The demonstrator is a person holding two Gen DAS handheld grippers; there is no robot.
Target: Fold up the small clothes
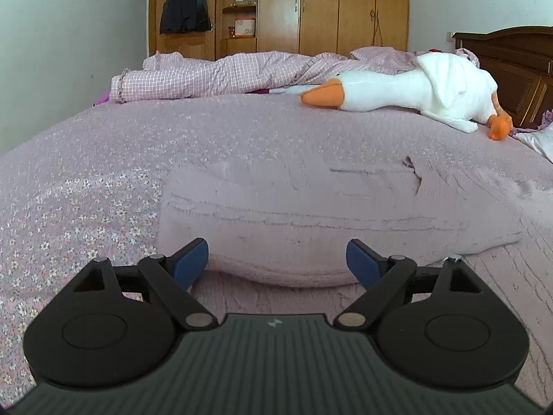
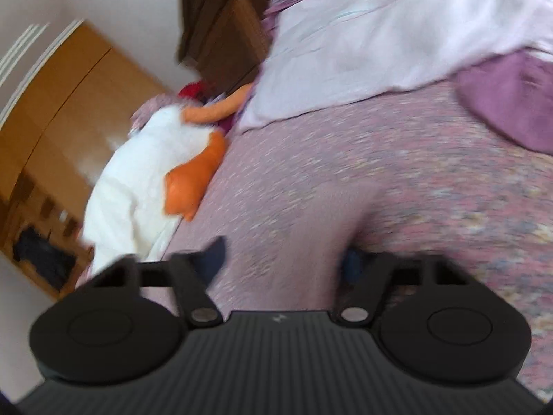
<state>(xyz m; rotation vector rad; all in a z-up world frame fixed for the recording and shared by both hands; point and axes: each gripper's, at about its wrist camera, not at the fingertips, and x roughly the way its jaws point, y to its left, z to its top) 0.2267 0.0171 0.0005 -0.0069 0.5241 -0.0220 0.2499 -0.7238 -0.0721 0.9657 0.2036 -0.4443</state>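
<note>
Both grippers stood released: the left gripper (image 1: 277,263) hovered low with its blue pads (image 1: 192,259) spread wide over the near edge of a fuzzy pink garment (image 1: 328,214), gripping nothing, and the right gripper (image 2: 283,259) hung just as empty above the floral bedspread (image 2: 414,180), its view blurred. The garment lay flat on the bed, long axis running side to side across the left view, one end tapering rightward. A clean fold, I judged, wanted a pinch of the whole rolled near edge, then an even lift away. Beyond lay a plush goose (image 1: 414,86).

Plush goose (image 1: 414,86) (white) on bed (image 1: 103,145); wardrobe (image 1: 311,7) behind.
</note>
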